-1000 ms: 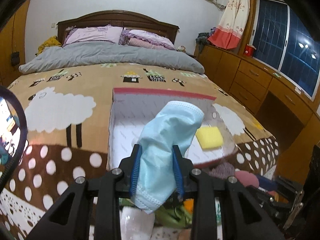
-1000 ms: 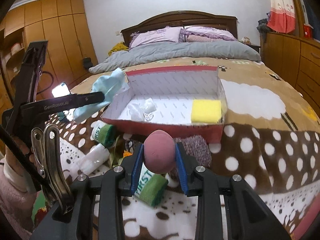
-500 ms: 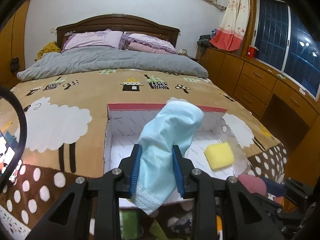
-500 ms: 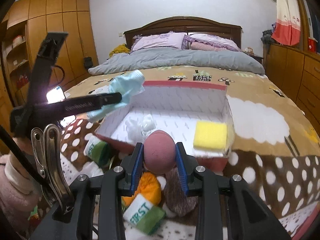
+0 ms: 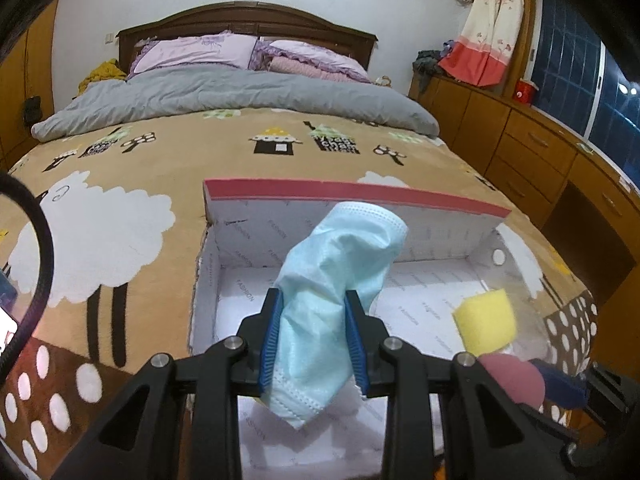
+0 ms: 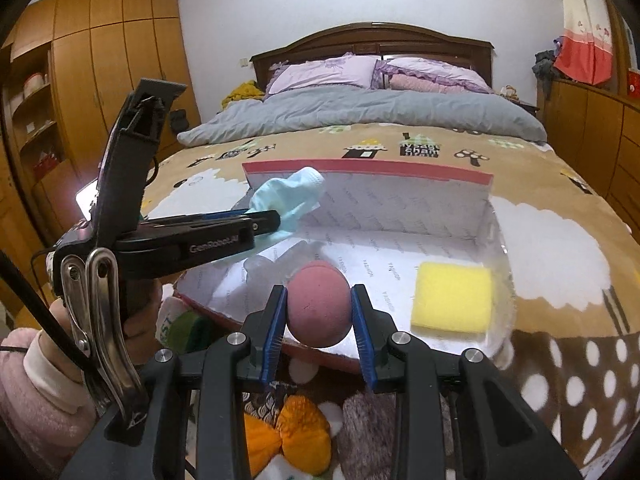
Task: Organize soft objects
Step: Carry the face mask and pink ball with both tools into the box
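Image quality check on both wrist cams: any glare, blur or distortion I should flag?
Left wrist: strong fisheye bowing with dark corner vignette; the yellow sponge at the box's right end is smeared, the face mask in the left claw sharp. Right wrist: same bowing; a blown-out bright patch behind the left claw; the pink ball in the right claw is crisp.

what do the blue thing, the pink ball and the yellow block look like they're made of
Blue face mask: thin non-woven fabric, matte, going by its stitched hem and soft creases.
Pink ball: probably foam or soft rubber, dull and faintly speckled; it may be slightly squeezed by the tool, hard to tell.
Yellow block: most likely sponge foam, matte and porous, with soft corners.
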A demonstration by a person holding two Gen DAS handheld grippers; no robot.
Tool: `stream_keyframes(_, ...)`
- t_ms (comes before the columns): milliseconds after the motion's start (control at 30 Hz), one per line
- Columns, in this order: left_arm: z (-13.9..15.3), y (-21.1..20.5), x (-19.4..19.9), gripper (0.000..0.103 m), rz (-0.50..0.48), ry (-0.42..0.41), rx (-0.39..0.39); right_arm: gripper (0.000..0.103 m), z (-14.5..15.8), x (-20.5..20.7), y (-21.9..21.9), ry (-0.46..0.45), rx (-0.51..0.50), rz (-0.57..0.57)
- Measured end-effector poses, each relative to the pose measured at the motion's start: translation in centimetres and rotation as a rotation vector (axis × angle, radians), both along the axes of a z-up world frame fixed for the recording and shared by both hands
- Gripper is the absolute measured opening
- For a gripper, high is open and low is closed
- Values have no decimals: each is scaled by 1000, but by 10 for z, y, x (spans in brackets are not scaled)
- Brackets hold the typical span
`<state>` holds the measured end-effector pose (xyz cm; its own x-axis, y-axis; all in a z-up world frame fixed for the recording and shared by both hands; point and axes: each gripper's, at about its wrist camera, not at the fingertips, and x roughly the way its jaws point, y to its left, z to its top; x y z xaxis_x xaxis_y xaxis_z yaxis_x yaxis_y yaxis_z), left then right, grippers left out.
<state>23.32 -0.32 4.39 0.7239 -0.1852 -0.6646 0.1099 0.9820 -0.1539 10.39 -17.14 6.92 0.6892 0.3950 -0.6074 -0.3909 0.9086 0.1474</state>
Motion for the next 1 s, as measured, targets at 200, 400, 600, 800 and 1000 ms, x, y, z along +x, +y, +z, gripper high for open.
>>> stream_keyframes(200, -11, 0, 13, 32, 12, 23, 3, 33, -12, 10, 2, 31, 9, -3)
stream_keyframes(400, -21, 0, 20, 33, 17, 46, 12, 33, -17, 18, 4, 45, 12, -2)
stream_keyframes(600, -24, -4, 20, 37, 19, 38, 32, 33, -24, 23, 7, 61, 8, 0)
stream_keyframes(800, -26, -5, 19, 47, 24, 47, 37, 33, -27, 28, 10, 73, 3, -1)
stream_keyframes(1000, -24, -3, 18, 50, 28, 45, 37, 34, -32, 31, 14, 93, -1, -1)
